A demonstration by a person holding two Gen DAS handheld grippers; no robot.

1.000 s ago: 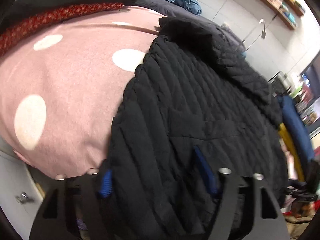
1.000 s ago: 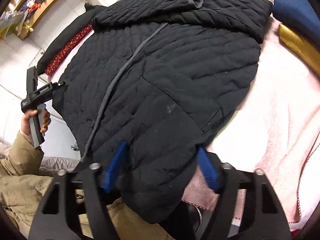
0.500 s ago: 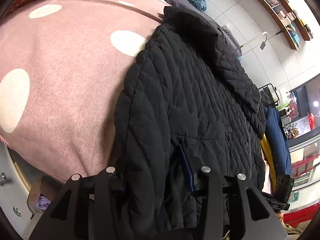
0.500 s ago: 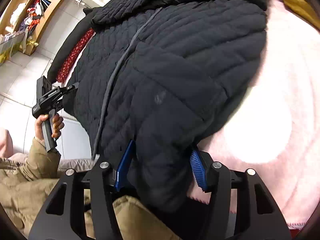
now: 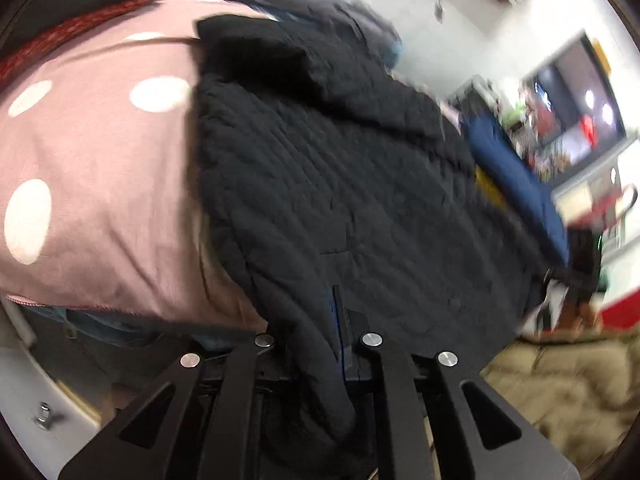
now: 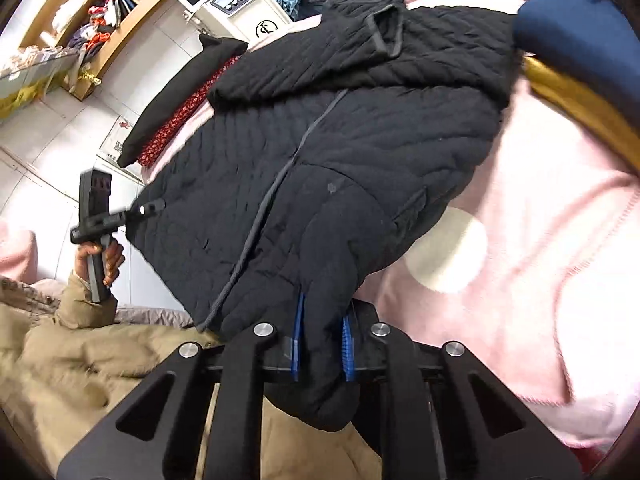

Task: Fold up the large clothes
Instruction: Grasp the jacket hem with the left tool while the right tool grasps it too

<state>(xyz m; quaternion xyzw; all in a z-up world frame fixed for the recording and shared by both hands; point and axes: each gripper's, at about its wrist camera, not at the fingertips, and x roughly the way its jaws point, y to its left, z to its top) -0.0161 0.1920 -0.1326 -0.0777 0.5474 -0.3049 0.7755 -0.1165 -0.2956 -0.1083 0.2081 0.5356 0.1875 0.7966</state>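
Observation:
A black quilted jacket [image 5: 340, 184] lies spread, front up, on a pink blanket with white dots [image 5: 92, 168]. My left gripper [image 5: 316, 328] is shut on the jacket's near hem, and fabric bunches over its fingers. In the right wrist view the jacket [image 6: 360, 140] shows its grey zipper line. There my right gripper [image 6: 323, 320] has its jaws closing, with both blue pads pressed on a fold of the hem. The left gripper [image 6: 150, 207] also shows in that view, held by a hand [image 6: 100, 256] at the jacket's left hem corner.
A navy cushion [image 6: 576, 36] and a yellow item [image 6: 576, 96] lie at the blanket's [image 6: 540, 260] far right. A black and red cloth [image 6: 180, 112] lies at the left edge. A white machine [image 6: 236, 8] and shelves [image 6: 80, 20] stand behind. The person's tan coat [image 6: 80, 360] fills the near left.
Both grippers went from wide open around the hem to shut on it. Both have risen, and the hem is lifting off the blanket edge.

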